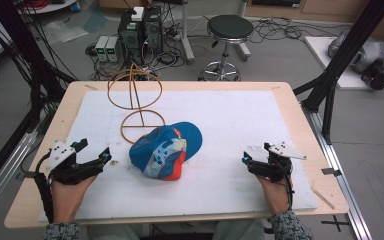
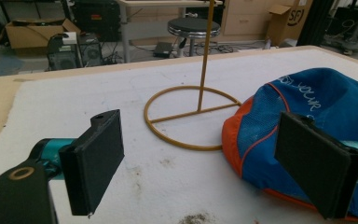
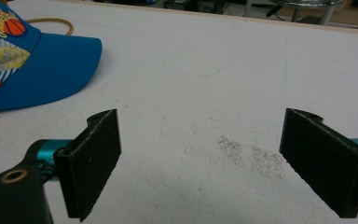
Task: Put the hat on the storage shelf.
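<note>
Two grippers, left gripper (image 1: 106, 156) and right gripper (image 1: 245, 159), we hold released; between them, mid-tabletop, lies the baseball cap (image 1: 165, 150).

**Worktop, white sheet, cap and wire stand**

The worktop (image 1: 27, 200) is a pale wooden board with rounded corners, its bare edge showing as a border all round. A white sheet (image 1: 240, 120) covers nearly the whole top; it is scuffed, with a grey smudge (image 3: 249, 156) on the right side and small dark specks (image 2: 193, 218) on the left. Near the middle of the sheet lies a blue and orange cap (image 1: 166, 150), its brim pointing toward the far right. Just behind it stands a yellow wire stand (image 1: 137, 100): a flat ring resting on the sheet, an upright rod and rounded hoops above. The cap's edge touches or overlaps the ring.
</note>
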Available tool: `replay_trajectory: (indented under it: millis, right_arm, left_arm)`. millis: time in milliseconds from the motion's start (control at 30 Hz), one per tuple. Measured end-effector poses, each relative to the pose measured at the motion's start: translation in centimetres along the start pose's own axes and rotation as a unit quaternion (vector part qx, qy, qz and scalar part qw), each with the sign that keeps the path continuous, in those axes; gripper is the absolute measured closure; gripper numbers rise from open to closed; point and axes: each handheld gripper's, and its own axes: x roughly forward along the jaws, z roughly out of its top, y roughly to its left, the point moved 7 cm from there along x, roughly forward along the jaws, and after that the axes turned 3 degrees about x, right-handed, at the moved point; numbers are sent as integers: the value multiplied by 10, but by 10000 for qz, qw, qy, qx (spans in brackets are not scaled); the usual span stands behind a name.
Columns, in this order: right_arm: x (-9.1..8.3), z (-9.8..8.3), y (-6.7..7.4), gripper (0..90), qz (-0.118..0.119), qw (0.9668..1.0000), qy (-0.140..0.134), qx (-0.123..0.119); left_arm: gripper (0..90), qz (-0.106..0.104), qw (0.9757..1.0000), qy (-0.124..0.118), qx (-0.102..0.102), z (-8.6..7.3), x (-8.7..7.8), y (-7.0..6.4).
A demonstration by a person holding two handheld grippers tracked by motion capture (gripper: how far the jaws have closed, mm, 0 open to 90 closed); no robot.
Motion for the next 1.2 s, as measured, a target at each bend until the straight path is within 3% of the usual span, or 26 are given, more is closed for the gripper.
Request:
replay_trajectory:
  millis: [533,700,967,1100,1200]
  right_arm:
    - [0,-1,0,117,13,10000,21,-21]
    - [0,-1,2,117,-2,10000,34,-86]
    - [-2,-4,2,117,-40,9998,89,-153]
    - [-4,-5,-1,117,-83,9999,72,-33]
    - [-5,-5,0,117,-93,9999,51,-87]
  left_arm:
    - [170,-226,9997,-113,27,6,3,-11]
    - [172,-462,9988,-143,-2,8,7,-19]
    - [175,-683,9974,-174,114,14,16,-34]
    - [186,-867,9958,-258,171,18,21,-46]
    - [195,-969,9947,-320,155,20,24,-52]
